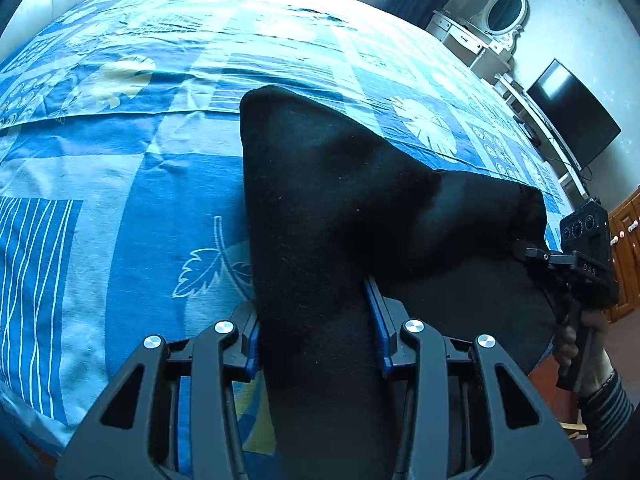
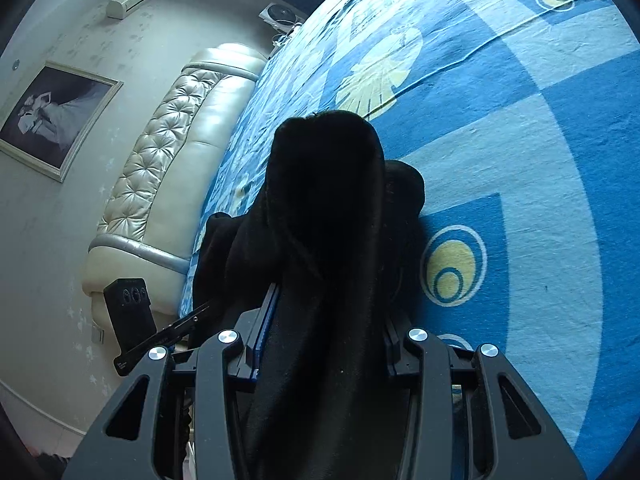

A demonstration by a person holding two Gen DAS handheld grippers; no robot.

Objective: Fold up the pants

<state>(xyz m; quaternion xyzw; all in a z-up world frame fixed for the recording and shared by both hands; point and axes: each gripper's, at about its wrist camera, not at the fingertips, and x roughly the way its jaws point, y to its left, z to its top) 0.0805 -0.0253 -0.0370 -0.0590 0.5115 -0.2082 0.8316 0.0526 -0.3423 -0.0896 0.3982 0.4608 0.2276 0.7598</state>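
The black pants [image 1: 332,200] are held up above the blue patterned bed sheet [image 1: 120,168]. My left gripper [image 1: 316,320] is shut on a thick fold of the black fabric, which bulges out between its blue-padded fingers. My right gripper [image 2: 328,320] is shut on another bunch of the same pants [image 2: 324,200]. In the left wrist view the right gripper [image 1: 536,254] shows at the far right, clamped on the cloth's edge, with a hand on its handle. In the right wrist view the left gripper [image 2: 192,318] shows at the lower left. The cloth hides the fingertips.
The bed sheet [image 2: 520,160] fills most of both views. A cream tufted headboard [image 2: 176,148] runs along the bed. A white dresser with an oval mirror [image 1: 502,12] and a dark TV [image 1: 572,114] stand by the wall. A framed picture [image 2: 52,116] hangs on the wall.
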